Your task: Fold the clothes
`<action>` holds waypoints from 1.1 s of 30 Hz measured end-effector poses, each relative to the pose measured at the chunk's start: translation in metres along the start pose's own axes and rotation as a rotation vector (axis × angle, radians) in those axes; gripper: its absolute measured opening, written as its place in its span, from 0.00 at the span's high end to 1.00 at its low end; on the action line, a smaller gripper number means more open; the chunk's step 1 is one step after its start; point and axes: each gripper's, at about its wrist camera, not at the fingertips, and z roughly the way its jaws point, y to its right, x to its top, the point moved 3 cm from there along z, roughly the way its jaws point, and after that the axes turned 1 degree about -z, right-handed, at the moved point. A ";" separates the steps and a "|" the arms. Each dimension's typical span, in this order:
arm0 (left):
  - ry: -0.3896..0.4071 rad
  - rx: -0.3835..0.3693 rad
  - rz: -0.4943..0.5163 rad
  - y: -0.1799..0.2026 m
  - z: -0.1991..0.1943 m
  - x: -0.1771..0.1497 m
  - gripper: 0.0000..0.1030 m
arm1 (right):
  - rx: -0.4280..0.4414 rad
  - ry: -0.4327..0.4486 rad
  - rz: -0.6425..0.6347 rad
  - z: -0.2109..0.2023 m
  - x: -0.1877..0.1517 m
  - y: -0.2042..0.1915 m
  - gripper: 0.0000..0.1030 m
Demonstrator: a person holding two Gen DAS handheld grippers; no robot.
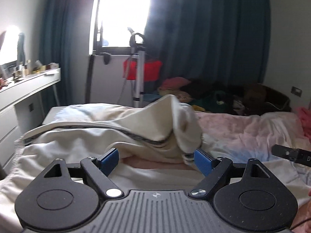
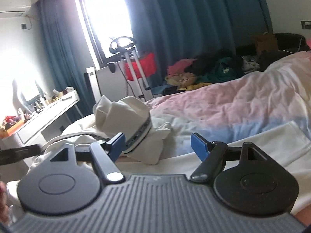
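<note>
Folding looks barely begun: the white garment (image 1: 108, 136) (dark-striped trim) lies rumpled in a heap on the bed (image 1: 243, 130), no neat fold showing, while the left gripper (image 1: 156, 160) and right gripper (image 2: 158, 145) both gape wide, holding nothing.

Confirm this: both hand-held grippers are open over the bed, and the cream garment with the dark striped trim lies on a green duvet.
One thing is wrong: the duvet is pink and pale blue, not green, as the right wrist view shows. The rest holds: the left hand-held gripper and right hand-held gripper are open, with the cream garment on the bed.
</note>
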 end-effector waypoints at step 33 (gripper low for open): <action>-0.045 0.018 -0.123 -0.022 0.034 -0.072 0.14 | -0.069 -0.101 0.233 0.122 -0.031 0.035 0.58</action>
